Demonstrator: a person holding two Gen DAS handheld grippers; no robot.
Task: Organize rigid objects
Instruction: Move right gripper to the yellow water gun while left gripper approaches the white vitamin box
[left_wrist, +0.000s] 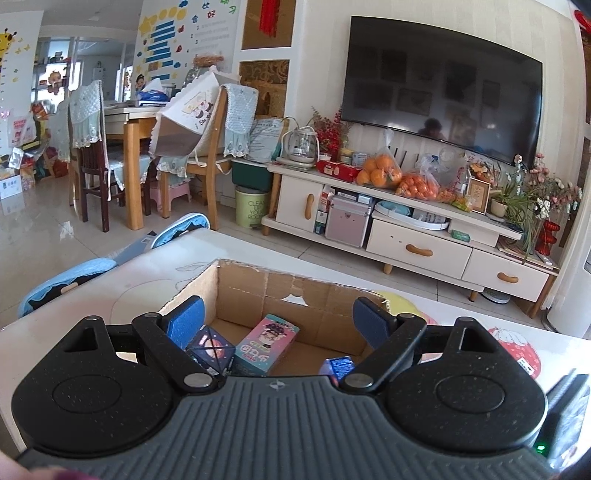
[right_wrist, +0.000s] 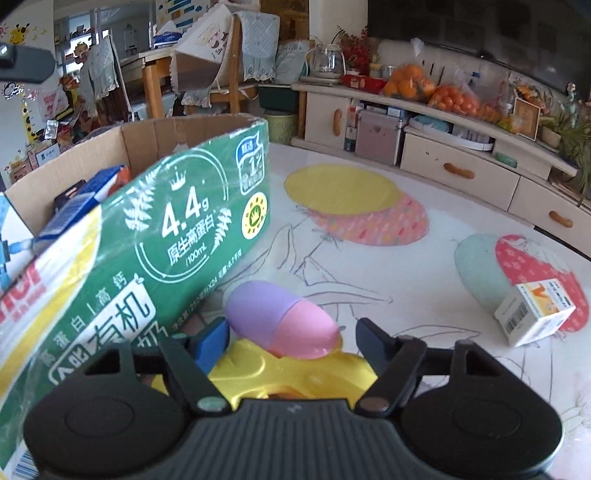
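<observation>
In the left wrist view my left gripper (left_wrist: 277, 320) is open and empty, held above the open cardboard box (left_wrist: 243, 291). Inside lie a pink carton (left_wrist: 266, 349), a dark faceted cube (left_wrist: 210, 352) and a small blue carton (left_wrist: 338, 367). In the right wrist view the same box shows its green printed side (right_wrist: 159, 236). My right gripper (right_wrist: 291, 338) is open, its fingers on either side of a yellow toy (right_wrist: 291, 373) with a purple-and-pink egg (right_wrist: 282, 319) lying on it. I cannot tell whether the pads touch the toy. A small white-and-orange box (right_wrist: 535, 312) lies on the table to the right.
The white table (right_wrist: 369, 266) has coloured drawings on it. Beyond its far edge stands a TV cabinet (left_wrist: 413, 221) with bags of oranges, below a wall TV (left_wrist: 443, 85). A dining table and chairs (left_wrist: 147, 140) stand at the back left. Blue cushioned seats (left_wrist: 74, 277) sit beside the table.
</observation>
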